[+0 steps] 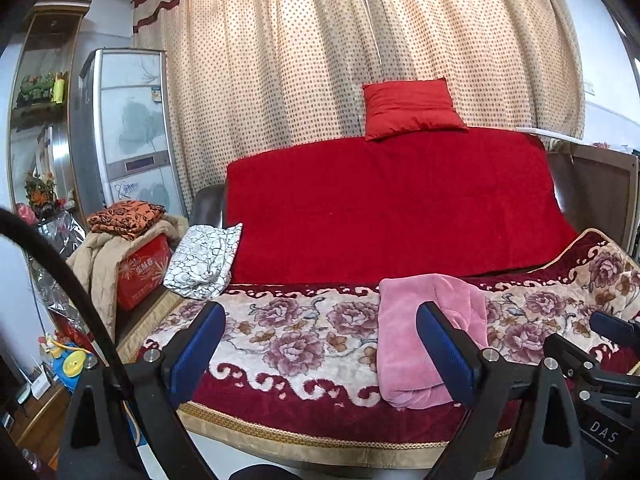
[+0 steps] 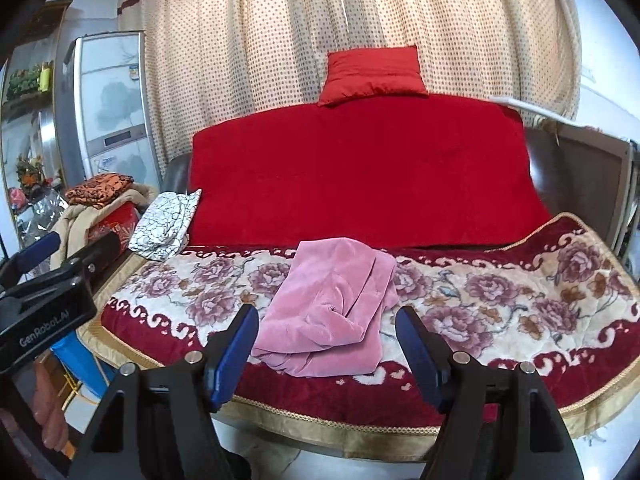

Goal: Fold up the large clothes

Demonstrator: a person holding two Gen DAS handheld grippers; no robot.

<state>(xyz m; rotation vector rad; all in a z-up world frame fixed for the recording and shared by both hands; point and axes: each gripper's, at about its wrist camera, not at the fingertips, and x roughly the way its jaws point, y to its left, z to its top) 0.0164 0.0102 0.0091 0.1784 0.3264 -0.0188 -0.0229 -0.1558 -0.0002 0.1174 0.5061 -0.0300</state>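
Pink plush garment lies bundled on floral blanket near sofa's front edge; folds hide its shape, sleeves not discernible. Left gripper spread wide, nothing between blue pads, hovering short of garment; its right finger covers part of pink cloth. Right gripper likewise released, pads flanking garment's near edge without touching. Red throw drapes backrest, red cushion atop. Clothes pile at left partly cut off.

Black gripper frames, blue pads, silver screws.
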